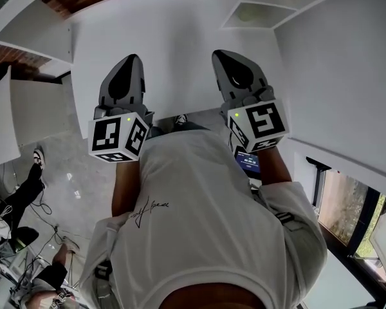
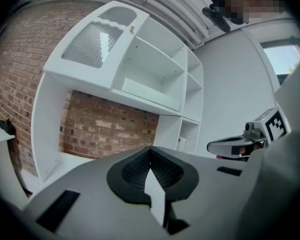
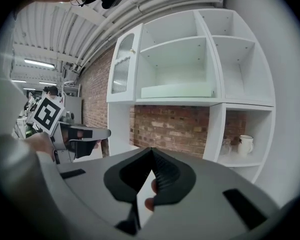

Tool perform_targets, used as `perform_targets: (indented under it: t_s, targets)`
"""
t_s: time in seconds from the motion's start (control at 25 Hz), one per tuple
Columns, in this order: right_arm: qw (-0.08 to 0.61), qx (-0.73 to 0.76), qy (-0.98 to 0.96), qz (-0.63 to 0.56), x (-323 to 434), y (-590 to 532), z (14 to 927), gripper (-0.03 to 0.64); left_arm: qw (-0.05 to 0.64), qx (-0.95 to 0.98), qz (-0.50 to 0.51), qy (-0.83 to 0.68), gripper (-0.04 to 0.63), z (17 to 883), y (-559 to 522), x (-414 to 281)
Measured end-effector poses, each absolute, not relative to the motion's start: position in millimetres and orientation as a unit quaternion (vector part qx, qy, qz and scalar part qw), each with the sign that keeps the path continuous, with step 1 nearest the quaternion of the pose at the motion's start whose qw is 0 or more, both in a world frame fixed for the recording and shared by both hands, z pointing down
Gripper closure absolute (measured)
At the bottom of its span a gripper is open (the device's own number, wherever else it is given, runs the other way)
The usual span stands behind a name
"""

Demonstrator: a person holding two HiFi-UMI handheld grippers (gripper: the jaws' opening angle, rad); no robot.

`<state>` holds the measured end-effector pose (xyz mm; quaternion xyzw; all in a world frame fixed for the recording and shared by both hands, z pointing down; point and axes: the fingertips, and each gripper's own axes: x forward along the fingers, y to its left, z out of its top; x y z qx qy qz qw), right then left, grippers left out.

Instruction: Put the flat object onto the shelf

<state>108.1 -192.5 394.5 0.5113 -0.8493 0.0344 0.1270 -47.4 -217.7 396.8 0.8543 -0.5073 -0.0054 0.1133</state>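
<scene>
I hold two grippers, one in each hand, both raised in front of my white t-shirt (image 1: 199, 205). Each carries one marker cube: the left cube (image 1: 119, 137) and the right cube (image 1: 258, 126).

My left gripper (image 2: 150, 151) has its jaws pressed together at the tip, with nothing held between them.

Ahead stands one white shelf unit (image 3: 217, 59) against a brick wall (image 3: 172, 126). At its left is a single ribbed-glass door (image 3: 121, 64). Just right of the door, in the middle column, the one flat board (image 3: 177, 90), pale and greenish-white, lies flat on the floor of the lower open compartment. It is well apart from both grippers. Farther right, the low compartment at the end holds one white mug (image 3: 246, 144). A small clear item (image 3: 226, 146) stands just beside the mug on its left; I cannot tell what it is.

My right gripper (image 3: 151, 151) is also closed tight on nothing, its jaws meeting at the tip. One finger (image 3: 151, 186) shows through the gap below its pads.
</scene>
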Motion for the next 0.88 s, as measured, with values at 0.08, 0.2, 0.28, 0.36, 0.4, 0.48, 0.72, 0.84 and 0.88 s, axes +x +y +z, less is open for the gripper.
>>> perform_targets:
  t_s: [0.08,0.2,0.28,0.36,0.4,0.48,0.72,0.84,0.88]
  targets:
    - [0.129,0.509,-0.85,0.037,109.2,-189.3,398.0,0.591,0.116,0.855,-0.004,-0.506,0.581,399.7,-215.7,-47.7]
    - [0.125,0.503,-0.854,0.042,110.1,-186.7,399.5,0.591,0.112,0.857,0.001,-0.503,0.581,400.0,-214.7,-45.6]
    - [0.124,0.505,-0.853,0.045,113.3,-183.8,398.2,0.591,0.11,0.858,0.005,-0.502,0.581,400.1,-212.9,-42.2]
    - [0.121,0.511,-0.85,0.048,118.4,-181.6,395.8,0.591,0.111,0.859,0.009,-0.5,0.581,401.5,-211.8,-39.4]
    - [0.119,0.513,-0.849,0.048,120.4,-181.4,394.6,0.591,0.112,0.859,0.009,-0.5,0.581,402.4,-212.0,-38.5]
    - [0.115,0.514,-0.849,0.047,122.5,-182.0,392.8,0.591,0.112,0.859,0.009,-0.499,0.581,403.6,-213.2,-37.3]
    - [0.124,0.509,-0.851,0.044,132.3,-179.9,396.1,0.591,0.107,0.864,0.015,-0.492,0.581,404.9,-214.2,-27.7]
    - [0.126,0.508,-0.851,0.048,137.8,-180.8,397.8,0.591,0.103,0.865,0.018,-0.491,0.581,405.1,-217.3,-23.7]
    - [0.125,0.509,-0.85,0.05,138.4,-182.1,398.7,0.591,0.102,0.866,0.021,-0.489,0.581,406.4,-219.3,-22.7]
